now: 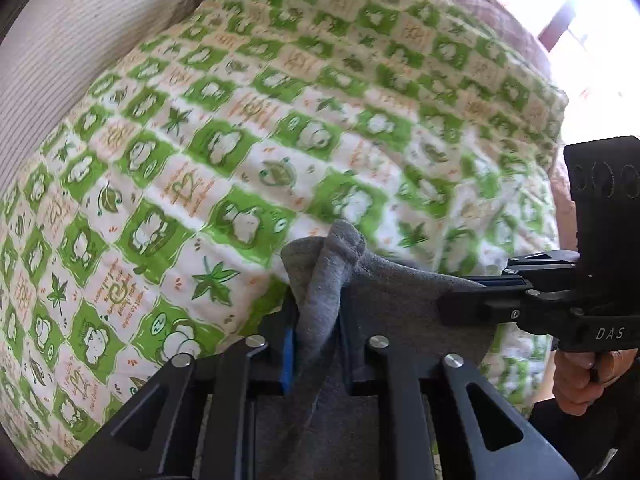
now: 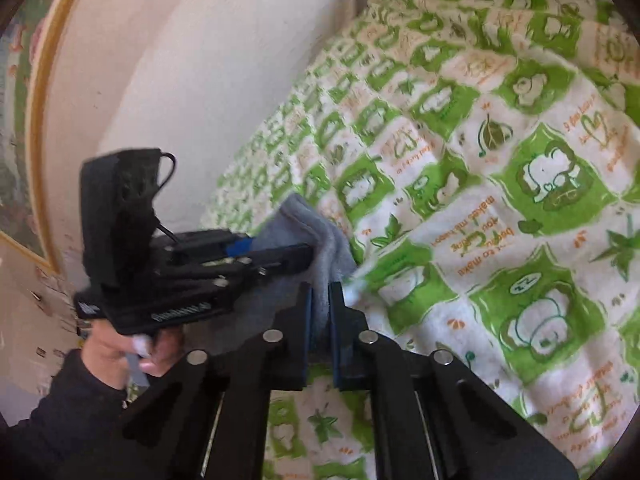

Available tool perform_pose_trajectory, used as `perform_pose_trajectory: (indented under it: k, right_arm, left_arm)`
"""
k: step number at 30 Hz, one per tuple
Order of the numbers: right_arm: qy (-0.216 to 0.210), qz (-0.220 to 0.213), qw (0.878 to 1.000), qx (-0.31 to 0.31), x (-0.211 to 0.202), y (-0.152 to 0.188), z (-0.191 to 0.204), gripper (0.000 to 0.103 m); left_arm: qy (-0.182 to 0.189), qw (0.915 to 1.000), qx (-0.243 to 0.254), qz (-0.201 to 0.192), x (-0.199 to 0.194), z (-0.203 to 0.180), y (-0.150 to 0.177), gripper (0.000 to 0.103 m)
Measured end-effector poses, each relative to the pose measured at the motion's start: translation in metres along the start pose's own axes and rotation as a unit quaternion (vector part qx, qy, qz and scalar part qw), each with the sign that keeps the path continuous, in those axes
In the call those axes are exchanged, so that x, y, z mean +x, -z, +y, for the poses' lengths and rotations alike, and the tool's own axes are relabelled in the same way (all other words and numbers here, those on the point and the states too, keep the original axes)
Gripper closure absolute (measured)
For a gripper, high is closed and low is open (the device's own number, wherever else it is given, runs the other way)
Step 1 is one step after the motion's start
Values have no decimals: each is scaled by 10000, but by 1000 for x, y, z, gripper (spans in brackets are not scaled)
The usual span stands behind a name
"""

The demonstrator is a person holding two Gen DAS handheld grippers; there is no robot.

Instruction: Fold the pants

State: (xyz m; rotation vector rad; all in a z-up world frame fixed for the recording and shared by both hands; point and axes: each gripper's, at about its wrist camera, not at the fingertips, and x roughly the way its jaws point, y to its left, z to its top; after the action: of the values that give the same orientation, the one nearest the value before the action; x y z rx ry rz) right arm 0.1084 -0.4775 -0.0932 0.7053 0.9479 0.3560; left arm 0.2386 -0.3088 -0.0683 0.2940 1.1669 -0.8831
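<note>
The pants are grey knit fabric point(image 1: 384, 292), held up above a bed. My left gripper point(image 1: 316, 320) is shut on a bunched edge of the pants, which stick up between its fingers. My right gripper point(image 1: 456, 300) comes in from the right in the left wrist view and is shut on the same stretch of cloth. In the right wrist view my right gripper point(image 2: 320, 304) pinches the grey pants point(image 2: 316, 236), and my left gripper point(image 2: 296, 254) clamps them from the left, close beside it. The rest of the pants hangs out of sight below.
A green and white patterned quilt point(image 1: 248, 152) covers the bed under both grippers and also shows in the right wrist view point(image 2: 500, 208). A striped pillow point(image 1: 72, 60) lies at the far left. A white wall point(image 2: 192, 64) and a framed picture point(image 2: 28, 120) stand to the left.
</note>
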Motion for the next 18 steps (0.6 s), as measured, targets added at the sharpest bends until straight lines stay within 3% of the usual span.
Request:
perform_pose_trajectory:
  k: [9, 13, 18]
  right_arm:
    - [-152, -433, 9985, -296, -30, 1, 20, 96]
    - [-248, -691, 9972, -141, -41, -4, 20, 96]
    - [-426, -908, 9949, 74, -60, 2, 20, 96]
  left_arm:
    - [317, 9985, -231, -395, -45, 7, -8, 89]
    - [432, 9979, -177, -449, -52, 0, -20, 89]
    - [627, 9966, -15, -531, -68, -4, -12, 89]
